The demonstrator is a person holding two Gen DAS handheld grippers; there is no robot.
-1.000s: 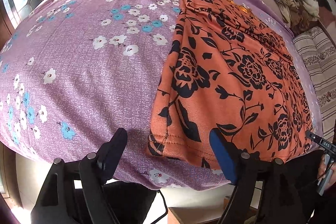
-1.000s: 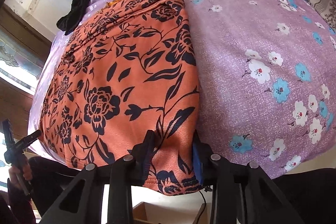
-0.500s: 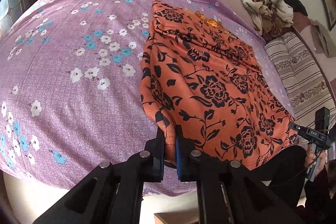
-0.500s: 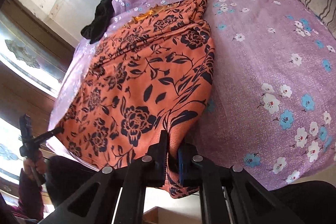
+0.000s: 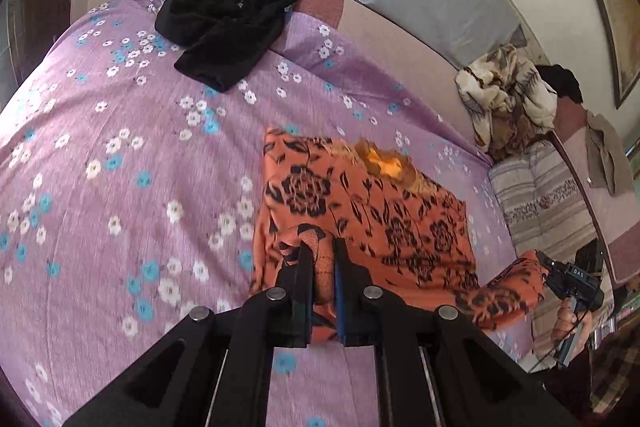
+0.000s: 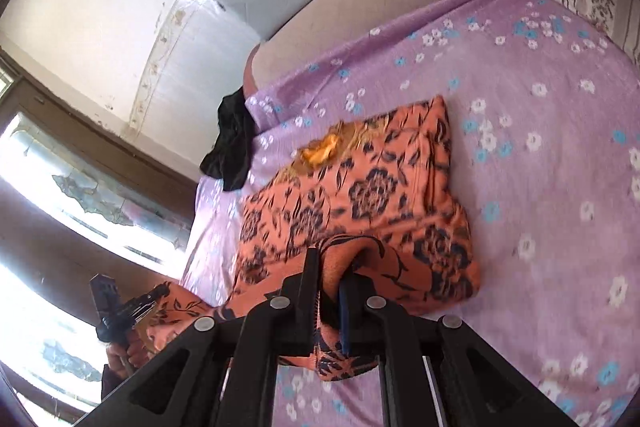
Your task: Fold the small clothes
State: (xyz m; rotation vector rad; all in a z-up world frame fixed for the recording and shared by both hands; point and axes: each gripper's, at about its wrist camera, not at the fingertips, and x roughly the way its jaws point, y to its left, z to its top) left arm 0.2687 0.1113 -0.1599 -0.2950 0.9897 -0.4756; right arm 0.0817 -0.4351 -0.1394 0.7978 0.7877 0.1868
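Left wrist view: the left gripper [image 5: 322, 267] has its fingers clamped on a near corner of the orange floral garment [image 5: 372, 223], lifted off the bed [image 5: 120, 187]. The rest of the cloth lies just ahead of the fingers.

Right wrist view: the right gripper [image 6: 332, 283] pinches the other near corner, fabric bunched between the fingers.

Looks like the fold-over step to me. Next both corners need carrying forward together, level, to land on the far edge near the yellow neckline [image 6: 320, 151].
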